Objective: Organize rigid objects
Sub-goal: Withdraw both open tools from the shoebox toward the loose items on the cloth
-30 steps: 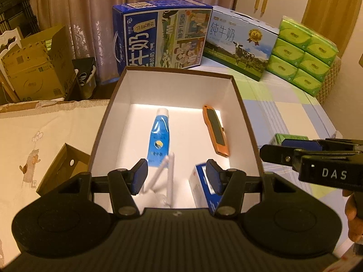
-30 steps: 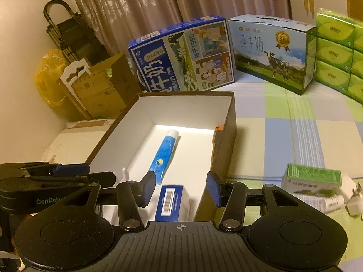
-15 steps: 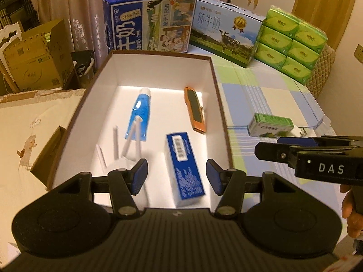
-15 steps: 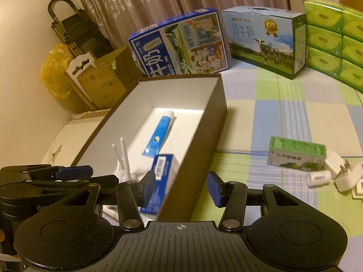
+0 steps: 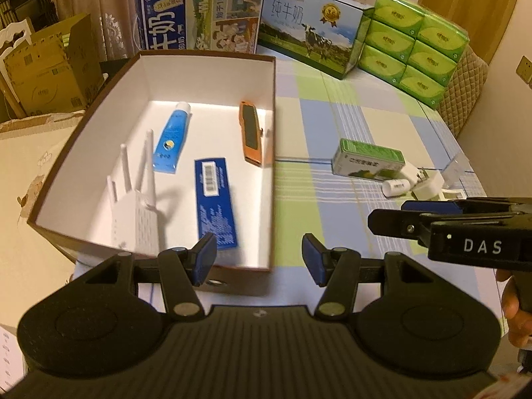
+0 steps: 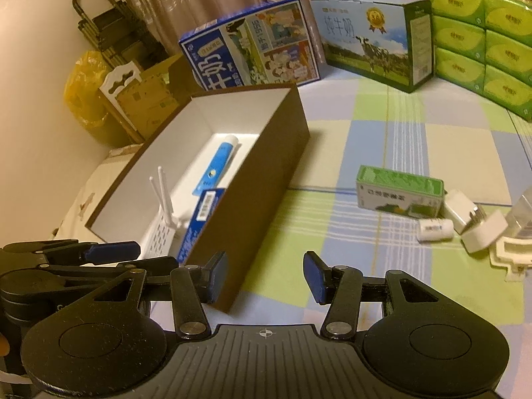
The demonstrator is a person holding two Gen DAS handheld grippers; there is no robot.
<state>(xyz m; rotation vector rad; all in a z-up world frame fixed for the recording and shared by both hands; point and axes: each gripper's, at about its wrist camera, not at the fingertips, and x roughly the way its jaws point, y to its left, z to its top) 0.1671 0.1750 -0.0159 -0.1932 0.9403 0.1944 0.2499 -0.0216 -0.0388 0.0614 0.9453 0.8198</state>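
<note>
A brown box with a white inside (image 5: 274,133) (image 6: 266,153) holds a blue tube (image 5: 171,138) (image 6: 217,163), an orange utility knife (image 5: 251,133), a blue carton (image 5: 214,199) (image 6: 199,219) and a white router with antennas (image 5: 136,212) (image 6: 163,222). On the checked cloth to its right lie a green carton (image 5: 369,161) (image 6: 400,193), a small white bottle (image 5: 395,186) (image 6: 435,229) and white plugs (image 5: 429,188) (image 6: 478,229). My left gripper (image 5: 259,259) hangs open over the box's near right corner. My right gripper (image 6: 264,277) stands open over the cloth beside that corner. Nothing is between either pair of fingers.
Two milk cases (image 5: 199,10) (image 5: 316,30) and stacked green tissue packs (image 5: 412,43) line the back of the cloth. Cardboard boxes (image 5: 46,69) and a yellow bag (image 6: 83,89) stand to the left. Bare cloth lies between the box and the green carton.
Both grippers have drawn back from over the box toward its near edge, so more of the box and the cloth items on the right shows. Their openings look unchanged.
</note>
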